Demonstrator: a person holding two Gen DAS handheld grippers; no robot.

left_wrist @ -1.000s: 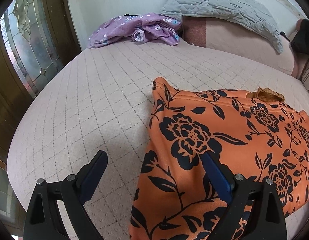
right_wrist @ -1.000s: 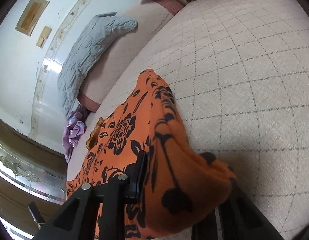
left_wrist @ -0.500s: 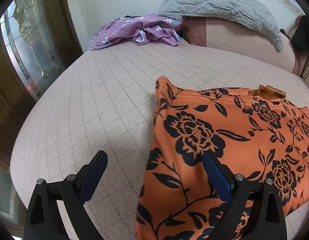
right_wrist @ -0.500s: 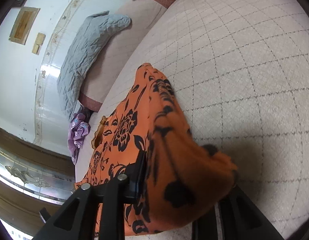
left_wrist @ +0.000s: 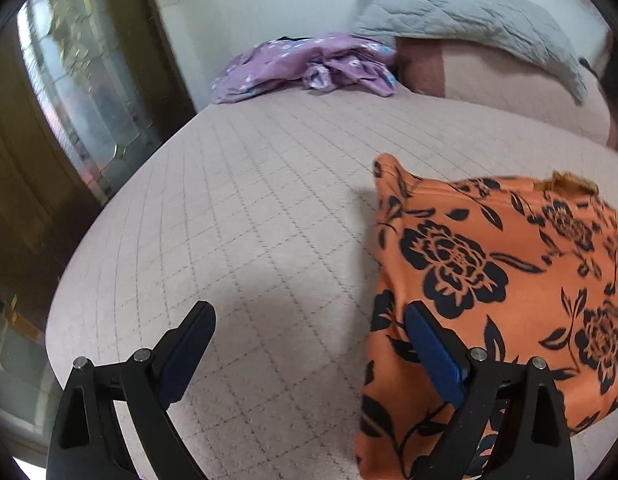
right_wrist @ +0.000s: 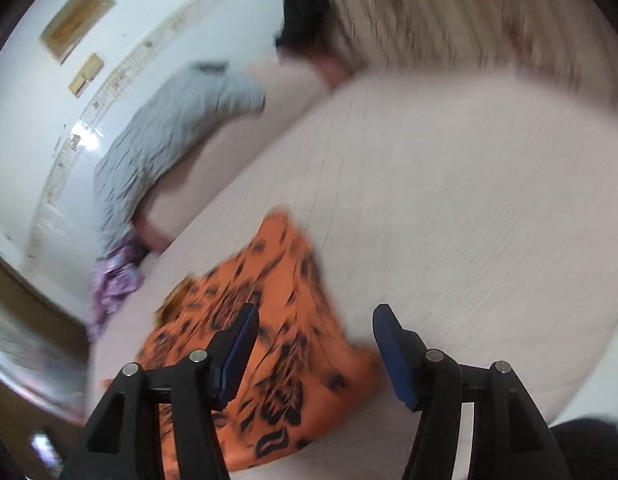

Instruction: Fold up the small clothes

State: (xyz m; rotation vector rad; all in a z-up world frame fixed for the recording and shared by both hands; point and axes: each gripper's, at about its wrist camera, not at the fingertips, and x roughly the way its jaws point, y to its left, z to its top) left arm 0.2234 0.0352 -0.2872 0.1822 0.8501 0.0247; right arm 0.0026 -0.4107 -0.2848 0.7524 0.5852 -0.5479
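Note:
An orange garment with black flowers (left_wrist: 509, 280) lies folded on the quilted pink bed (left_wrist: 249, 208). In the left wrist view it fills the lower right. My left gripper (left_wrist: 309, 344) is open and empty, its right finger over the garment's left edge. In the blurred right wrist view the garment (right_wrist: 277, 320) lies at lower centre. My right gripper (right_wrist: 315, 344) is open above the garment's right edge and holds nothing.
A crumpled purple garment (left_wrist: 309, 64) lies at the far edge of the bed by the wall. A grey quilted pillow (left_wrist: 469, 12) rests on a pink bolster at the head. A wooden glass door (left_wrist: 69, 100) stands to the left. A striped pillow (right_wrist: 469, 12) lies at the far right.
My right gripper has opened, let go of the orange garment and pulled back; the fold now lies on the bed. My left gripper has shifted left and stays open.

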